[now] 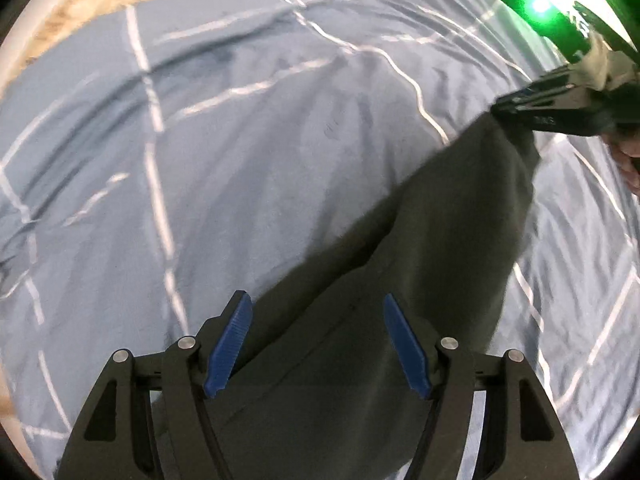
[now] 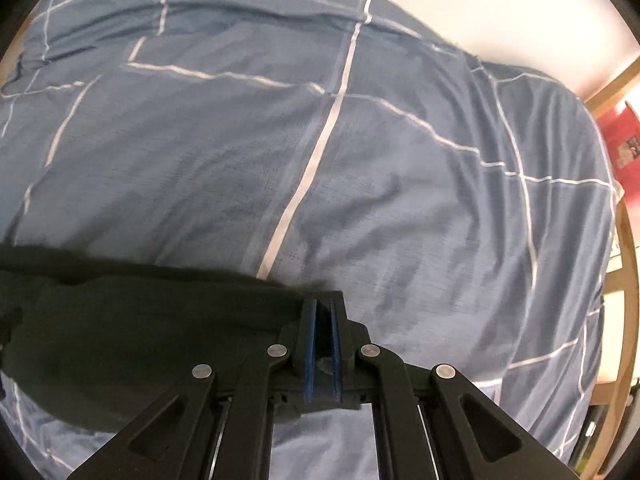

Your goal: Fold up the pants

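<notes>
Dark green cloth, the pants, lies on the blue checked bedcover in the left wrist view, running from beneath the left claw, whose blue pads stand apart and released just above it, to the right claw, which pinches its far end, likely to draw it taut.

In the right wrist view the right claw is clenched on the pants' edge; the cloth trails off to its left across the bedcover.

light: daylit, top glare | blur: perhaps motion | edges: fisheye-warped
</notes>
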Available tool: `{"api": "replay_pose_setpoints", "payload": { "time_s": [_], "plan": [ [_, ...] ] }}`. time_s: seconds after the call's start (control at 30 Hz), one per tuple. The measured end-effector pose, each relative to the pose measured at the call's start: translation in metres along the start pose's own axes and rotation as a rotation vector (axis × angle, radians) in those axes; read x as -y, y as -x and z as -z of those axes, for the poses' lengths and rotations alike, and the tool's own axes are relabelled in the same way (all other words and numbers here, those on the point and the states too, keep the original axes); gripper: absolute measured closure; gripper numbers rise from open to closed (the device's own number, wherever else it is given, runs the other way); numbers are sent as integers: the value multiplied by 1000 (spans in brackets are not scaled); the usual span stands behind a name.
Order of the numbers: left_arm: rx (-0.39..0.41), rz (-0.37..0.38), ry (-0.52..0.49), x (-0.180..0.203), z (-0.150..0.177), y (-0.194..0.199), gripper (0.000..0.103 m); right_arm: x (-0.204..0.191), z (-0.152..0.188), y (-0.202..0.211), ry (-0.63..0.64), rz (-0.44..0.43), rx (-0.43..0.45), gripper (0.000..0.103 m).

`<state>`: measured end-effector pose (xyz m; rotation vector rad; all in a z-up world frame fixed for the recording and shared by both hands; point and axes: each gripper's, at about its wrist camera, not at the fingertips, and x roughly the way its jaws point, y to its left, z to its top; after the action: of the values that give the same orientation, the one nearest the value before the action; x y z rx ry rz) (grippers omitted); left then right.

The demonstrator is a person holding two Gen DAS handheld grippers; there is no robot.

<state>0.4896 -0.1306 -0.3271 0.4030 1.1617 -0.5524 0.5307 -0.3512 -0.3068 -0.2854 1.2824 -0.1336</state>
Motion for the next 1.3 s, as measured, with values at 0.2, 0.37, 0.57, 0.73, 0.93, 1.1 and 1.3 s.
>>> {"api": "replay_pose_setpoints", "payload": {
  "time_s": [0.2, 0.37, 0.57, 0.73, 0.93, 1.1, 1.3],
  "plan": [
    [-54, 75, -135, -6, -6, -12, 36, 0, 1, -17, 3, 12, -42, 97],
    [-94, 138, -159, -9, -13, -24, 51, -1, 4, -17, 8, 27, -44, 97],
    [-157, 173, -166, -5, -15, -49, 55, 4, 6, -23, -21, 24, -58, 97],
    [-183, 185, -128, -11, -15, -59, 90, 5, 10, -28, -26, 30, -63, 97],
    [-135, 139, -140, -10, -15, -28, 95, 5, 12, -26, -26, 29, -48, 97],
    [-158, 82, -154, -24, -26, -33, 95, 5, 3, -28, -19, 72, -15, 97],
    [-198, 31, -161, -23, -23, -59, 94, 15, -20, -50, -76, 113, -27, 97]
  ]
}}
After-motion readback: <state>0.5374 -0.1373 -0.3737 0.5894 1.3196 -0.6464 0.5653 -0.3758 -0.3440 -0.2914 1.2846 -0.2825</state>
